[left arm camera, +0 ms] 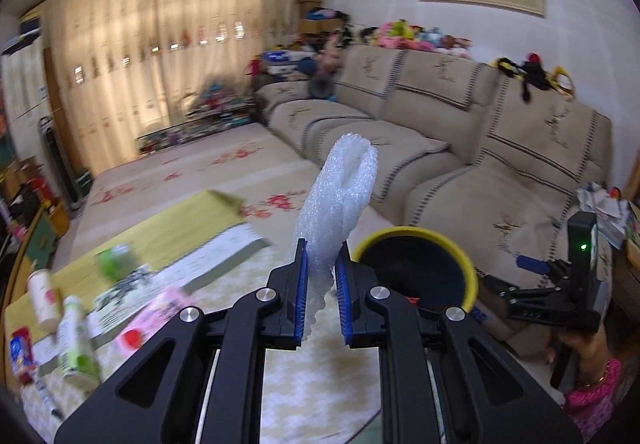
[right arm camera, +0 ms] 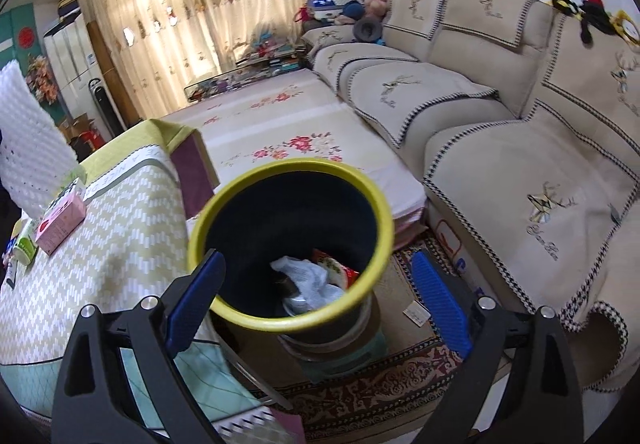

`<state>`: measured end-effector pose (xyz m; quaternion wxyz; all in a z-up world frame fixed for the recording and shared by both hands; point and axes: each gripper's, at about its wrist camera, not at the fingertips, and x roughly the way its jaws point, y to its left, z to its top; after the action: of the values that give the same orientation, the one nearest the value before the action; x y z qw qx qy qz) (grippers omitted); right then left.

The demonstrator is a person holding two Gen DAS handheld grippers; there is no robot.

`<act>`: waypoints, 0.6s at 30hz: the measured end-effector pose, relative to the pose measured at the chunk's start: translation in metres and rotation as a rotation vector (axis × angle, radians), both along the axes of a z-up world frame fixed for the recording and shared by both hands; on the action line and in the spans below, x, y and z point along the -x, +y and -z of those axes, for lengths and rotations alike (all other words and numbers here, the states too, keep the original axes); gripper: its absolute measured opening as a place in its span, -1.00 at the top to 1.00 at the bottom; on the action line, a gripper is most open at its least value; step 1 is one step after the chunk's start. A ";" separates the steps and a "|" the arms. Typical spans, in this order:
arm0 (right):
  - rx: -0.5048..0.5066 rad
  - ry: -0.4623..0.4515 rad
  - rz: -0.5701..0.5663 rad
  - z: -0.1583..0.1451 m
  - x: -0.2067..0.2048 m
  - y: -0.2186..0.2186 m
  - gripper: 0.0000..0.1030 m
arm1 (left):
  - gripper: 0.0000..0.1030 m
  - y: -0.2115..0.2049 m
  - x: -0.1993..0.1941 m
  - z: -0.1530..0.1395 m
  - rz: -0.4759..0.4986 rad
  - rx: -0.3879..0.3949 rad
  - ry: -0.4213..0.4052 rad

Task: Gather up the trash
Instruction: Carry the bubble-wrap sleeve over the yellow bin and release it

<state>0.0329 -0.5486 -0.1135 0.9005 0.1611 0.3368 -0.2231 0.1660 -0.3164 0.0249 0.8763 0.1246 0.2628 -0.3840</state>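
Foam wrap pinched, bin waiting
Left gripper (left arm camera: pixel 321 276) clamps white, bubbly foam sheet (left arm camera: pixel 340 200); right gripper (right arm camera: pixel 316 280) gapes wide; yellow-rimmed bin (left arm camera: pixel 420 264) at three o'clock.

Right tongs (right arm camera: pixel 316 300) gape wide at the bottom of the frame, around the near rim of a yellow-rimmed bin (right arm camera: pixel 288 244) holding wrappers (right arm camera: pixel 316 276). Surface (right arm camera: pixel 100 244) at left; sofa (right arm camera: pixel 520 132) at right.

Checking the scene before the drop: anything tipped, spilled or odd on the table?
Yes. Two bottles lie tipped over at the table's left end, beside a pink box. No spill shows. The bin stands upright with trash inside; the left gripper holds a foam sheet.
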 end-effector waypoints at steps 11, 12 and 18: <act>-0.049 0.005 0.092 0.018 0.043 -0.036 -0.75 | 0.73 -0.118 0.023 0.022 0.182 -0.034 0.068; -0.055 0.004 0.102 0.020 0.048 -0.041 -0.75 | 0.73 -0.126 0.022 0.027 0.188 -0.040 0.078; -0.082 -0.003 0.142 0.028 0.065 -0.054 -0.75 | 0.73 -0.182 0.009 0.071 0.206 -0.112 0.143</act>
<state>-0.0321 -0.6030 -0.1411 0.8756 0.2214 0.3321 -0.2720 0.1575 -0.4982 -0.0460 0.8030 0.1720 0.3313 -0.4645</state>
